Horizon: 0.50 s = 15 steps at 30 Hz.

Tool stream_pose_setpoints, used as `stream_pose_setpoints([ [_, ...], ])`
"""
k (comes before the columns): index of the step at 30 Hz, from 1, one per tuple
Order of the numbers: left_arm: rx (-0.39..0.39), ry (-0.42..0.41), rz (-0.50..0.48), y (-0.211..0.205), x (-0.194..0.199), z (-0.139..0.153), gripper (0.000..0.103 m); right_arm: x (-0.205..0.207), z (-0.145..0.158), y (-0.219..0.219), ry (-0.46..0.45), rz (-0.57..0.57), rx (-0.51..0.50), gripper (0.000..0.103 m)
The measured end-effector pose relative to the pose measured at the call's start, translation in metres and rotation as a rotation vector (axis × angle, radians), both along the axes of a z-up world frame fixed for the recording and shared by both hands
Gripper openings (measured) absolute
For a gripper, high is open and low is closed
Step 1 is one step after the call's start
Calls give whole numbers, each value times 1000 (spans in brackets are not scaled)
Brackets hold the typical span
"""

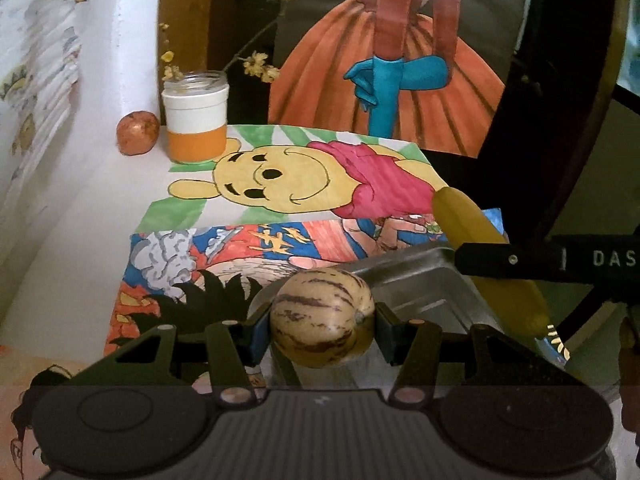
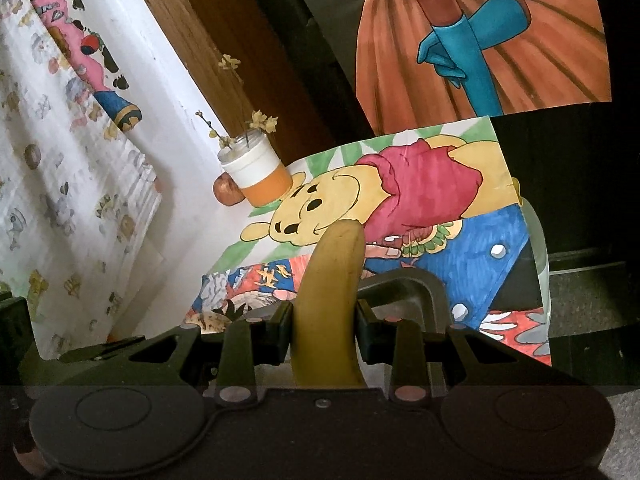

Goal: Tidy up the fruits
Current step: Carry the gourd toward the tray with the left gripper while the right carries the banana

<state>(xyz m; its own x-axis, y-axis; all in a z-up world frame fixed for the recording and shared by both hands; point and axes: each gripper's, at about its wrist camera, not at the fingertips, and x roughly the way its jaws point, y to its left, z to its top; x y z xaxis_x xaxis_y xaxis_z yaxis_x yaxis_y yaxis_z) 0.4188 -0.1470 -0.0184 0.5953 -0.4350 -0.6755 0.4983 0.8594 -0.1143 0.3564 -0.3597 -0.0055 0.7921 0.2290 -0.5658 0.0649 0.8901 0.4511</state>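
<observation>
My left gripper (image 1: 322,330) is shut on a cream fruit with purple stripes (image 1: 322,316) and holds it over the near corner of a metal tray (image 1: 424,284). My right gripper (image 2: 324,330) is shut on a yellow banana (image 2: 328,300), which points forward above the tray (image 2: 412,284). In the left wrist view the banana (image 1: 468,220) and a black finger of the right gripper (image 1: 500,258) reach in from the right over the tray. A small reddish-brown fruit (image 1: 138,133) lies at the back left beside a jar; it also shows in the right wrist view (image 2: 226,190).
A white and orange jar (image 1: 196,120) with dried yellow flowers stands at the back on a Winnie the Pooh drawing (image 1: 288,180). Other coloured drawings cover the table. A white wall rises on the left, and a painted orange-skirt picture (image 1: 400,60) stands behind.
</observation>
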Motion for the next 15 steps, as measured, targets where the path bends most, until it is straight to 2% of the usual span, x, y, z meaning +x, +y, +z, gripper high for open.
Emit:
stream_pose_setpoints([
  [10, 45, -48, -104, -12, -9, -7, 57, 5, -11, 6, 23, 49, -64, 35],
  [15, 65, -46, -133, -14, -10, -12, 58, 8, -14, 9, 17, 79, -139, 35],
])
